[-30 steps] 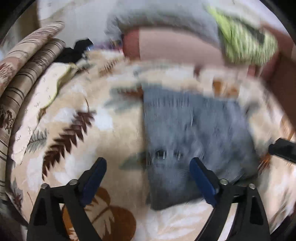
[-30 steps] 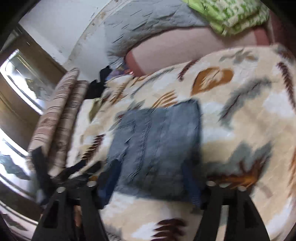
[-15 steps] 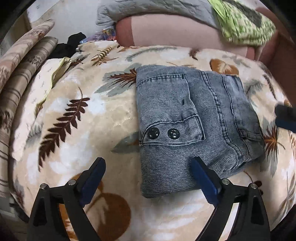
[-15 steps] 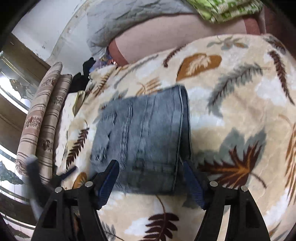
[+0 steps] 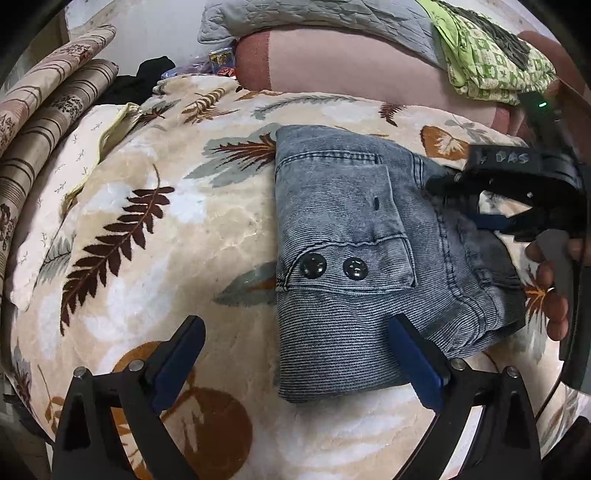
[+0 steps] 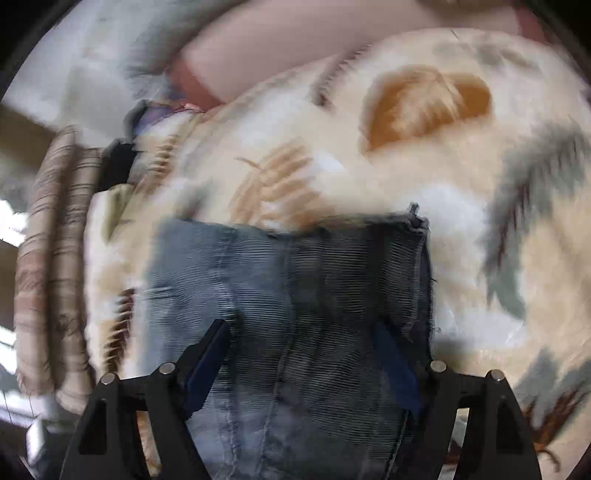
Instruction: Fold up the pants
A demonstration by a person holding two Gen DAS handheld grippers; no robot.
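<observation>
Left wrist view, from left to right: two rolled striped cushions (image 5: 44, 122) fill the upper left edge, with a pale cream pillow (image 5: 55, 206) just beside them. A beige fleece blanket (image 5: 207, 236) printed with brown and grey leaves covers the bed across the middle of the frame. At the bottom, the left gripper (image 5: 295, 363) hangs over the blanket with its blue-padded jaws spread wide and opening; its left finger is over bare blanket, its right finger over the near edge of the pants, and nothing is pinched between them. Right of centre lie the folded jeans (image 5: 354, 266), a compact grey-blue denim bundle flat on the blanket, with two dark buttons (image 5: 334, 266) on a pocket flap facing up. Along the top run a grey quilt (image 5: 314, 18) and a pink bolster (image 5: 351, 70), with a green patterned cloth (image 5: 487, 62) at the upper right. At the right edge, the right gripper (image 5: 491, 206) reaches over the far right side of the jeans, a person's hand (image 5: 554, 280) curled around its handle.

Right wrist view, heavily blurred: striped cushions at the left, the jeans (image 6: 295, 295) in the lower centre, the leaf blanket (image 6: 461, 166) to the right. The right gripper (image 6: 314, 363) has its jaws fairly wide and opening, with denim lying between the fingers; whether the pads touch it cannot be told
</observation>
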